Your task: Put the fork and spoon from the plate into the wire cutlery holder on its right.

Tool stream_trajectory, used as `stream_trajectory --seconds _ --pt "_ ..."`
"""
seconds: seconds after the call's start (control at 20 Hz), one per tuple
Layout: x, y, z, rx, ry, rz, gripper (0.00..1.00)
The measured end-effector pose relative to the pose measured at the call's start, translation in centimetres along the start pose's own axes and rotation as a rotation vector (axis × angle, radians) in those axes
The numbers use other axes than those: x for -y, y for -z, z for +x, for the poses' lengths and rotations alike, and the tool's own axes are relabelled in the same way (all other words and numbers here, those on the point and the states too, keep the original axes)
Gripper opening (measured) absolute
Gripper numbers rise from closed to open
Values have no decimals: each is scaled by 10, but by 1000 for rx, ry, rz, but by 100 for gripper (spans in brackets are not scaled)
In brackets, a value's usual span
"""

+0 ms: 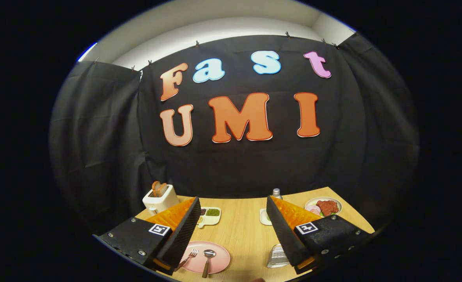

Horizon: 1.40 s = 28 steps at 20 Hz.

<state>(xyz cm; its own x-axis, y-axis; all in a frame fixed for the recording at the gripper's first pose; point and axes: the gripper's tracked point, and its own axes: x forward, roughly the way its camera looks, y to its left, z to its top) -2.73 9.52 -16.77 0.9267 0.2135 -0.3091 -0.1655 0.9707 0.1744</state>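
Tongs (231, 231) wide, empty, high over surface (242, 235); fork (188, 258) and spoon (207, 261) lie close on plate (219, 256), risk nudging both or missing wire holder (278, 256).

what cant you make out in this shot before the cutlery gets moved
- Wire cutlery holder: the right finger covers its far side in the gripper view, so its contents stay unseen.
- Fork: handle end hidden behind the left finger.
- Sectioned dish: contents too small to identify.
- Gripper: jaws open, holding nothing.

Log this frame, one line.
gripper: open, above table | fork, spoon: on pink plate | wire holder: empty-looking
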Motion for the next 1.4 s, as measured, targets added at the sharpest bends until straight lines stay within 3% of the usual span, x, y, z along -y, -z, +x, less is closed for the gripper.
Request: stream_trajectory --seconds 0.3,0.7,1.0,1.2,1.4 --pt "-34 32 22 -73 -68 -93 99" --pt "-66 142 22 -354 -171 -146 100" --pt "-81 221 18 -585 -191 -161 97" --pt "-76 278 8 -787 -205 -281 86" --pt "-82 315 6 -905 -208 -286 69"
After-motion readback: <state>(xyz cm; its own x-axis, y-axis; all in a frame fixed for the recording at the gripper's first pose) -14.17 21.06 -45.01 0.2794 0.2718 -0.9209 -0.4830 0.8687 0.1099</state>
